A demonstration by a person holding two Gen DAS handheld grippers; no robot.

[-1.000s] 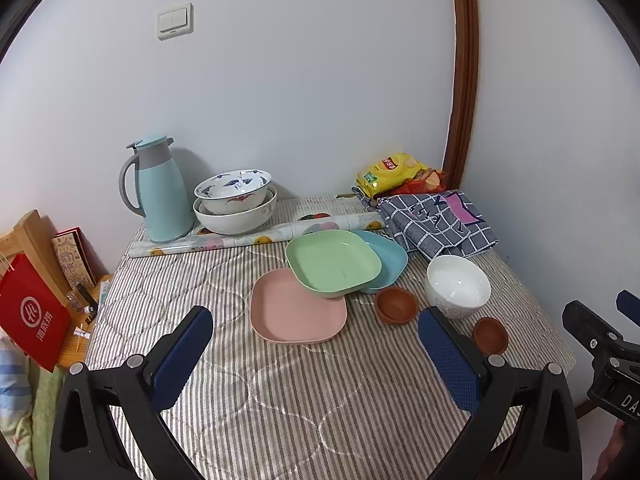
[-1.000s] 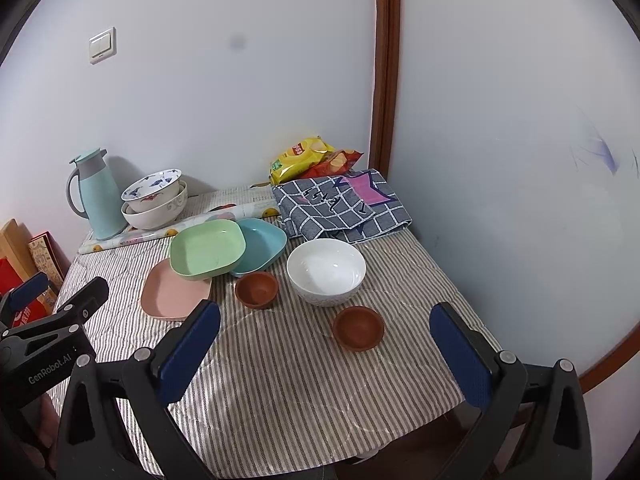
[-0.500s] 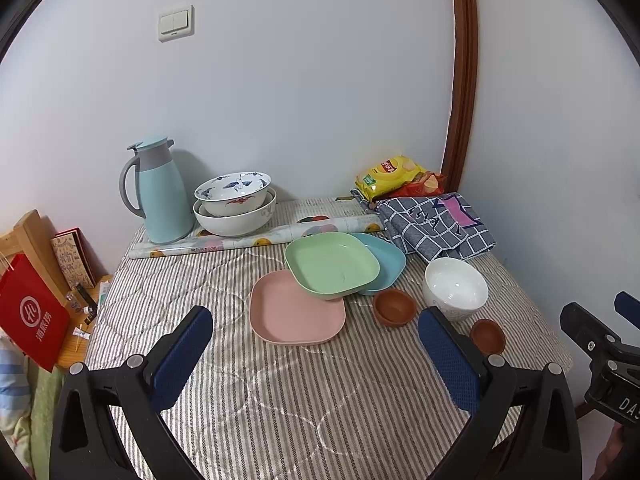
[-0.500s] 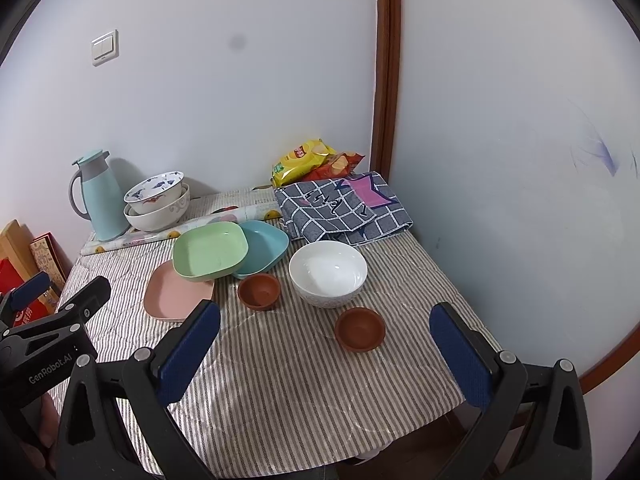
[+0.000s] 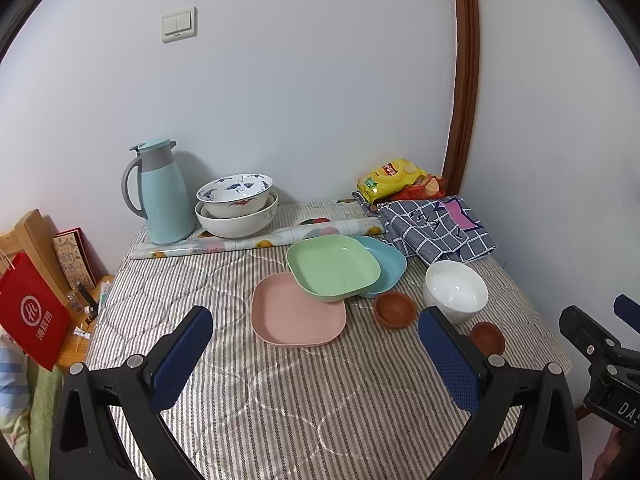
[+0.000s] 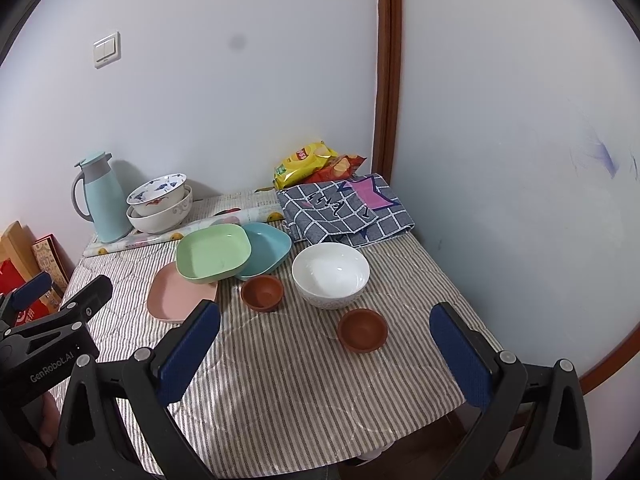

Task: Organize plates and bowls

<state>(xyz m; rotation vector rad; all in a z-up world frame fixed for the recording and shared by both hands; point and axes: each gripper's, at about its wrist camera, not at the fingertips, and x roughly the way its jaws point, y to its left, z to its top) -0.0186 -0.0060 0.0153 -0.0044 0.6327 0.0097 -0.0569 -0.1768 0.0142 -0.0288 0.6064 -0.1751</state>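
Green plate (image 5: 333, 266) overlaps pink plate (image 5: 298, 312) and blue plate (image 5: 386, 262) on counter (image 5: 280, 400) | we read left claw (image 5: 316, 354) gaping, empty | right claw (image 6: 326, 346) likewise.

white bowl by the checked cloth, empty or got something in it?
Empty. The white bowl stands upright, and the right wrist view shows its bare glossy inside down to the bottom.

A teal jug (image 5: 160, 192), chip bags (image 5: 394, 178) and checked cloth (image 5: 436, 230) line the wall.
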